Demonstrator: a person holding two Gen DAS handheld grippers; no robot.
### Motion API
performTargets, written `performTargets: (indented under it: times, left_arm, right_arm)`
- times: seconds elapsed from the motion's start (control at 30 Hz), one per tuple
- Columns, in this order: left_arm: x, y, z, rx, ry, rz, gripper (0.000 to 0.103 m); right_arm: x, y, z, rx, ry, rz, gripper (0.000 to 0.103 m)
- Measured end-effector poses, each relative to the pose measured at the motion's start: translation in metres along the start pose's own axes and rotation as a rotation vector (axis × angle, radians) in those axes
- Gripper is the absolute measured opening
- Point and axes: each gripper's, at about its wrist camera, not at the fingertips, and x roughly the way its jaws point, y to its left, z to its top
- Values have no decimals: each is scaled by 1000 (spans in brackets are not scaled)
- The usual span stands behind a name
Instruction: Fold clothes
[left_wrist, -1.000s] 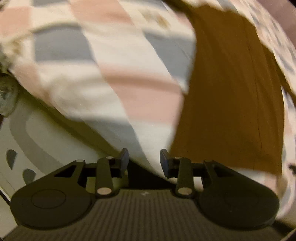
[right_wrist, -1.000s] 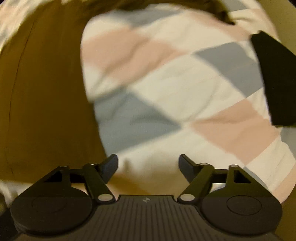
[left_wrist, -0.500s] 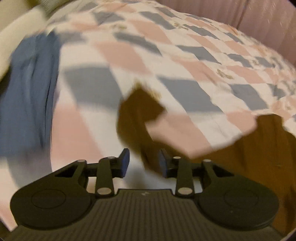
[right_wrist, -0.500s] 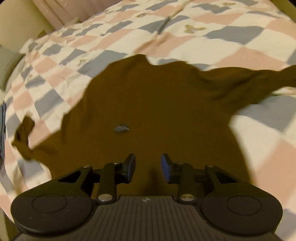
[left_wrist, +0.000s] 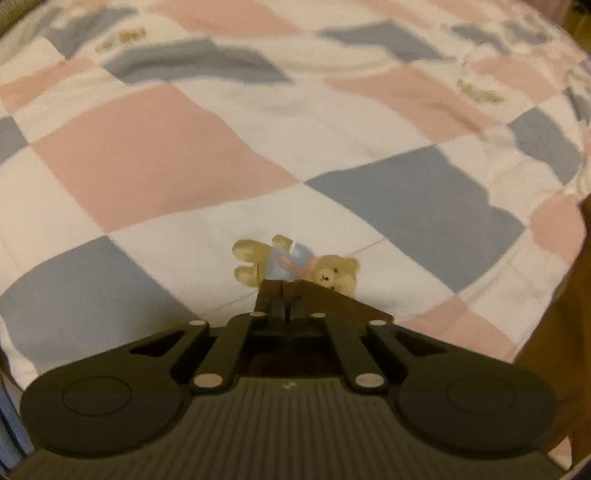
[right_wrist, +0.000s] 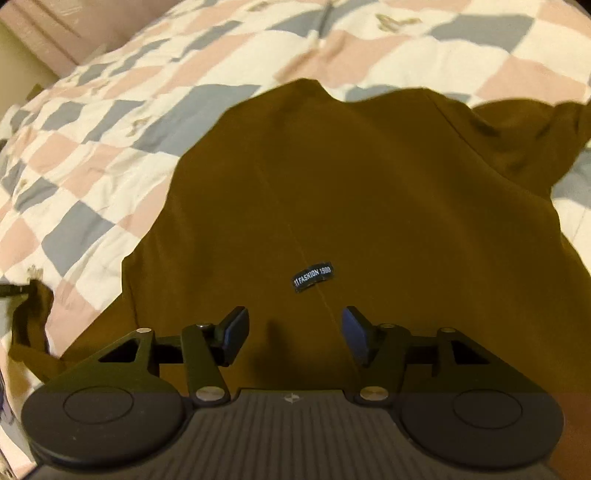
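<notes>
1. The left wrist camera looks steeply down over its gripper (left_wrist: 286, 310), close above the checked quilt (left_wrist: 166, 155).
2. The right wrist camera looks steeply down over its gripper (right_wrist: 293, 336), close above the brown garment (right_wrist: 332, 192).
3. Both views share the quilt and garment.

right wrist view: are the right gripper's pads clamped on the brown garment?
No. The right gripper has its blue pads apart and opening, with the brown garment lying flat on the checkered quilt beneath them, unpinched.
</notes>
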Motion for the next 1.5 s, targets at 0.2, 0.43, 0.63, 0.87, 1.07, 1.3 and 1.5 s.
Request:
performTargets:
  times: [0.2,0.43,0.63,0.87,1.07,1.3,1.5]
  left_arm:
    - [-156,75,-104,-453,-318,138,0]
    - [-200,90,-285,-864,-233,293,0]
    - [-135,81,-358,-946,21,302,5]
    - [-197,90,-336,-748,-135,436,23]
    - [-140,59,-289,-507,6,344,18]
    - [-142,-98,-206,-382,-105,46,22]
    - [-126,-264,-155,-230,-90,-130,31]
  right_arm:
    - [1,6,5,-33,14,-17,59]
    - [9,16,-2,-43,54,14,59]
    - [7,29,-16,-115,92,18,62]
    - [-8,30,-37,-146,94,12,69]
    - [-8,29,-58,-122,103,15,64]
    - [-70,-67,-50,9,-49,21,60]
    - [-130,-239,-12,146,-199,-73,49]
